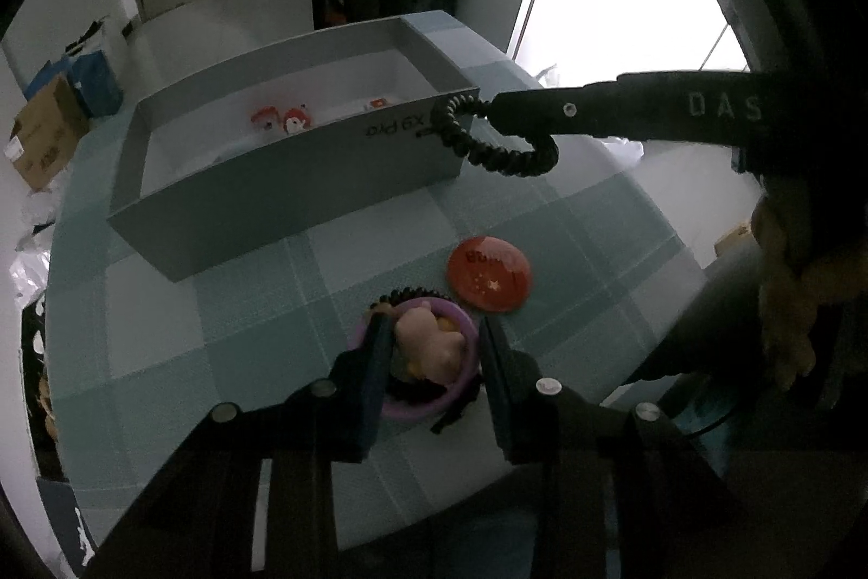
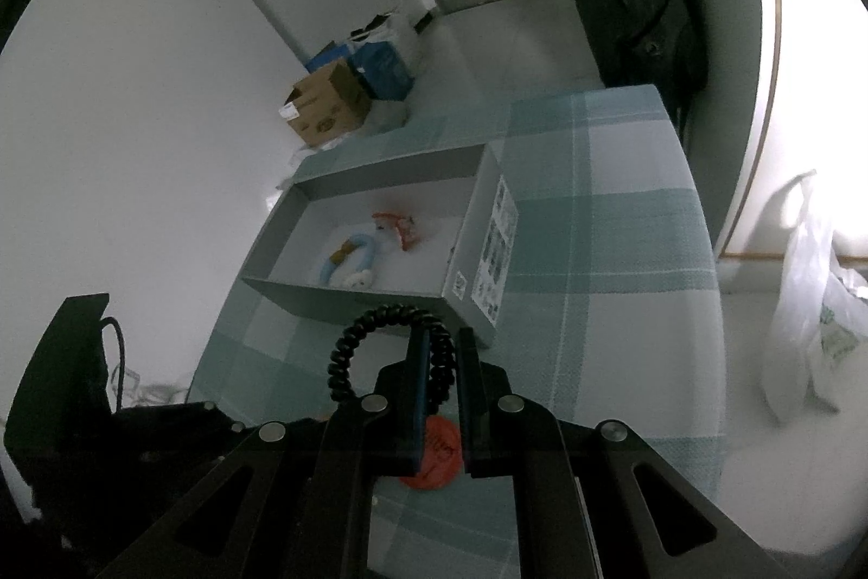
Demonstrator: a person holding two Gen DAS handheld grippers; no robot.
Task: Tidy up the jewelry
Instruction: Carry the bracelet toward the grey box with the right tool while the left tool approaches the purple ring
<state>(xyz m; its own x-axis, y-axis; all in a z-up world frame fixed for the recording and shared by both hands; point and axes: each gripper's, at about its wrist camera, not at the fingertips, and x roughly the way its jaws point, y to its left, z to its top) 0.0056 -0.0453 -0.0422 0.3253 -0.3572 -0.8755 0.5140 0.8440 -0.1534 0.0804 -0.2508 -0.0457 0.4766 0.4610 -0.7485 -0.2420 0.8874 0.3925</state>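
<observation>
The right gripper is clamping a black coil tie just short of the box, where a few pieces are already lying. The left gripper is straddling a purple tie with a charm, jaws apart and not visibly pinching; it and the red badge are still waiting on the table.
</observation>
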